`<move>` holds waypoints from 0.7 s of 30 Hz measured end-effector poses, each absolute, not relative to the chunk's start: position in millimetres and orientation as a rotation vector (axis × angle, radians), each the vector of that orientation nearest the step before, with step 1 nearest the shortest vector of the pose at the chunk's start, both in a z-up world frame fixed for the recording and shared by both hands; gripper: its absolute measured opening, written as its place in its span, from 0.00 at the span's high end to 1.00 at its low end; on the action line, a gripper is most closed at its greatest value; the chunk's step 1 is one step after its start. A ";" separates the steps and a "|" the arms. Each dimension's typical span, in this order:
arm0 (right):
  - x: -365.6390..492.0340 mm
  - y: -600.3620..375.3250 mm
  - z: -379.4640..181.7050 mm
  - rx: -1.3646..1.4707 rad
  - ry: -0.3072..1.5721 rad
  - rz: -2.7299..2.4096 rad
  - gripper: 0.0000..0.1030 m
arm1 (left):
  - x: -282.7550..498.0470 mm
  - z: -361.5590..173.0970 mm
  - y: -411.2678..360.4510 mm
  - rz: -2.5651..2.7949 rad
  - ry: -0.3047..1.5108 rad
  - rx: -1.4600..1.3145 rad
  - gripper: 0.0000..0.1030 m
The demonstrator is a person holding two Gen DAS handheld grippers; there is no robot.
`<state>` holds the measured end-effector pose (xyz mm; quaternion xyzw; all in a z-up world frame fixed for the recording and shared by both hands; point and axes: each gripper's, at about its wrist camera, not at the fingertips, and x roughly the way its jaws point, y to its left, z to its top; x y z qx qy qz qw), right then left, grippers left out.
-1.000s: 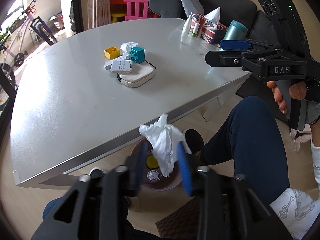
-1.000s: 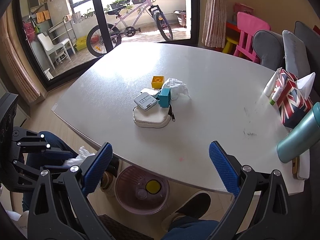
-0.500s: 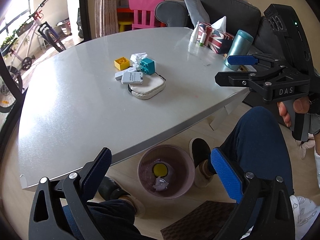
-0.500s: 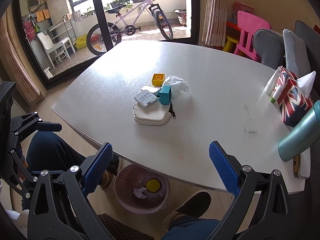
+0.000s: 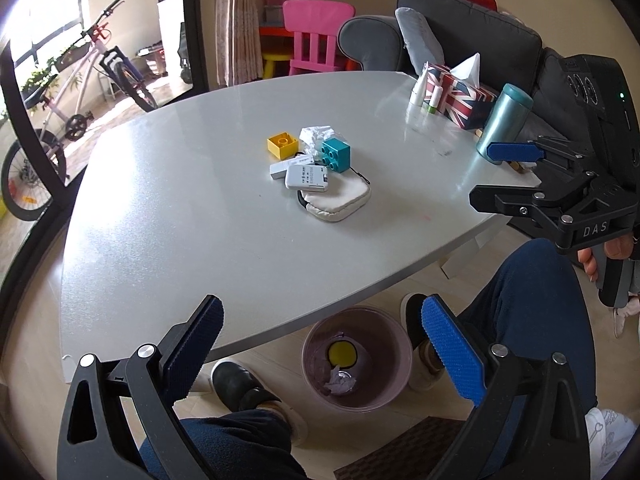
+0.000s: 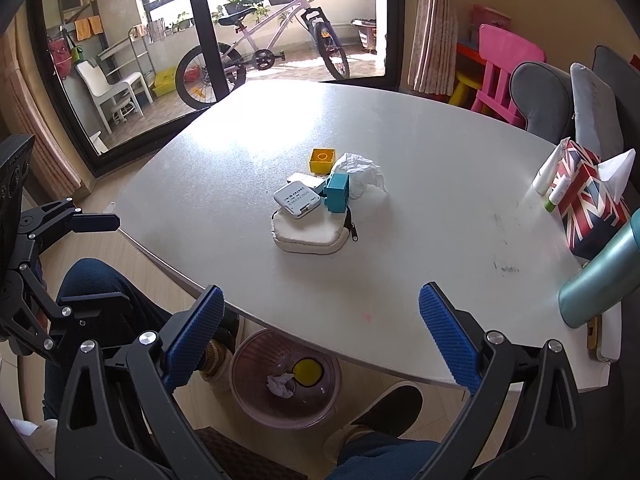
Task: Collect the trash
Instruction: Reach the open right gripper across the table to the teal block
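The big grey counter point(image 5: 200, 208) fills most of both views. Under its near edge, on the floor, stands a round pink bin point(image 5: 356, 360), with a small crumpled tissue point(image 5: 340, 382) lying in the bottom beside a yellow disc point(image 5: 342, 353).

The left claw point(image 5: 320, 344) is wide open, with nothing between its blue pads point(image 5: 452, 356). It hangs above the bin, near the counter's edge. The right claw point(image 6: 320, 340) is wide open too and holds nothing. It points down at the counter's near edge and touches nothing.

In the middle of the counter lies a white pouch point(image 6: 310, 234), with a small white box point(image 6: 297, 199) resting on it. A teal block point(image 6: 337, 192) stands at the pouch's far edge, and a yellow block point(image 6: 321, 160) sits behind. Another crumpled tissue point(image 6: 358, 172) lies on the counter, touching the teal block.
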<state>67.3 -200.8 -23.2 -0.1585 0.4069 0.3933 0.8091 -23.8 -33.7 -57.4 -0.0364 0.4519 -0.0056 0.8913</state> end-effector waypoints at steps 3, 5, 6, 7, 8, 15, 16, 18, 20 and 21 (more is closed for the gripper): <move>68.3 -198.0 -22.9 -0.342 0.868 0.845 0.06 | -21.8 -56.5 -26.6 0.008 0.932 -0.078 0.07; 69.2 -195.5 -22.4 -0.347 0.866 0.847 0.06 | -20.1 -56.5 -22.3 0.021 0.931 -0.077 0.07; 69.8 -194.3 -22.0 -0.349 0.865 0.847 0.06 | -18.7 -56.6 -19.9 0.028 0.931 -0.077 0.07; 70.7 -193.1 -21.7 -0.351 0.863 0.848 0.06 | -17.4 -56.6 -17.3 0.034 0.931 -0.079 0.07; 72.0 -191.9 -21.2 -0.352 0.862 0.847 0.06 | -16.3 -56.9 -14.7 0.040 0.930 -0.080 0.07; 88.0 -178.8 -21.9 -0.357 0.862 0.842 0.06 | -4.8 -60.3 -0.9 0.075 0.928 -0.091 0.07; 91.1 -175.7 -22.8 -0.356 0.867 0.843 0.06 | -3.6 -61.3 0.1 0.076 0.929 -0.093 0.07; 98.6 -169.6 -25.6 -0.359 0.875 0.839 0.06 | -0.9 -62.6 2.7 0.080 0.930 -0.093 0.07; 106.9 -163.1 -29.1 -0.361 0.883 0.832 0.05 | 1.4 -63.8 5.3 0.082 0.930 -0.097 0.07; 110.9 -159.8 -31.0 -0.361 0.887 0.828 0.05 | 2.8 -64.1 6.4 0.084 0.929 -0.099 0.07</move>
